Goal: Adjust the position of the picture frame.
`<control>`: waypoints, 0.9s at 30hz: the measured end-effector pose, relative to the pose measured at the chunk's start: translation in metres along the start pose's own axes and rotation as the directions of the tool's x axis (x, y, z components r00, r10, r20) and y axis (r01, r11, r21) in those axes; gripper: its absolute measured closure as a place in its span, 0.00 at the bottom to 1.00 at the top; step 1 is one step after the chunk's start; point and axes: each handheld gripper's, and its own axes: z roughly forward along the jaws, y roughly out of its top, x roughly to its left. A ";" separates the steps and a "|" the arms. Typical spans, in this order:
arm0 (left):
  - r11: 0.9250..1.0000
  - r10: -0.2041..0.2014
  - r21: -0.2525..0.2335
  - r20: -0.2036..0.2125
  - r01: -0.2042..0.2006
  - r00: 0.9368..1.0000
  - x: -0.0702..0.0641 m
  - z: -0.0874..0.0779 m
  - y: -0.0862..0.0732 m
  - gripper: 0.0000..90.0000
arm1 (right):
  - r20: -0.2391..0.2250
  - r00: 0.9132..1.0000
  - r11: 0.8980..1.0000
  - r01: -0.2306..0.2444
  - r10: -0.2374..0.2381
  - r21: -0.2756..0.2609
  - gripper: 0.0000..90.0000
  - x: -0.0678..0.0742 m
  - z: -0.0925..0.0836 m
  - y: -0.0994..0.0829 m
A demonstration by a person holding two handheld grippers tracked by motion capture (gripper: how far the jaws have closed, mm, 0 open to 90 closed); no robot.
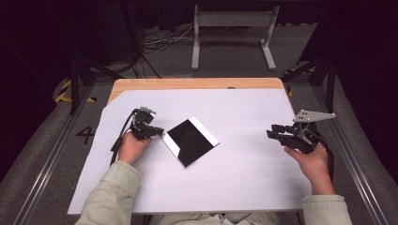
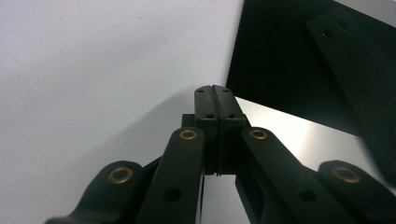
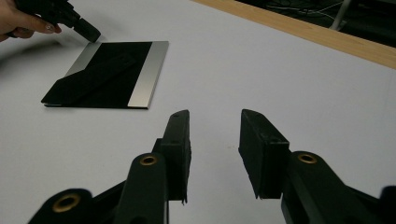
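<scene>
A flat square panel point(image 1: 192, 140), glossy black with silver strips along two opposite edges, lies on the white sheet near the table's middle, turned like a diamond. My left gripper point(image 1: 159, 132) is shut, its tip at the panel's left silver strip point(image 2: 299, 135); whether it touches the strip I cannot tell. In the left gripper view the two pads point(image 2: 205, 100) press together with nothing between them. My right gripper point(image 1: 271, 134) hovers at the right, well apart from the panel point(image 3: 105, 72), jaws open and empty point(image 3: 215, 126). The left gripper point(image 3: 86, 30) shows far off at the panel's corner.
A white sheet point(image 1: 244, 178) covers most of the wooden table point(image 1: 197, 83). Beyond the far edge stand a grey metal frame point(image 1: 232, 35) and cables on the floor. Rails run along both sides of the table.
</scene>
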 end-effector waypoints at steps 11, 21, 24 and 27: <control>1.000 -0.015 0.001 0.016 0.015 1.000 0.001 0.000 -0.001 1.00 | -0.004 1.000 1.000 0.001 -0.001 0.000 0.70 0.000 0.000 0.000; 0.999 0.001 0.032 0.067 -0.003 0.998 -0.004 0.000 -0.003 1.00 | -0.008 1.000 1.000 -0.001 0.001 -0.005 0.70 0.000 0.000 0.001; 0.997 0.032 0.061 0.083 -0.037 0.996 -0.013 0.000 -0.003 1.00 | -0.011 1.000 1.000 0.001 -0.001 -0.009 0.70 0.001 0.001 0.002; 0.995 0.060 0.077 0.091 -0.067 0.994 -0.020 0.001 -0.004 1.00 | -0.014 1.000 1.000 0.001 -0.001 -0.011 0.70 0.000 0.001 0.003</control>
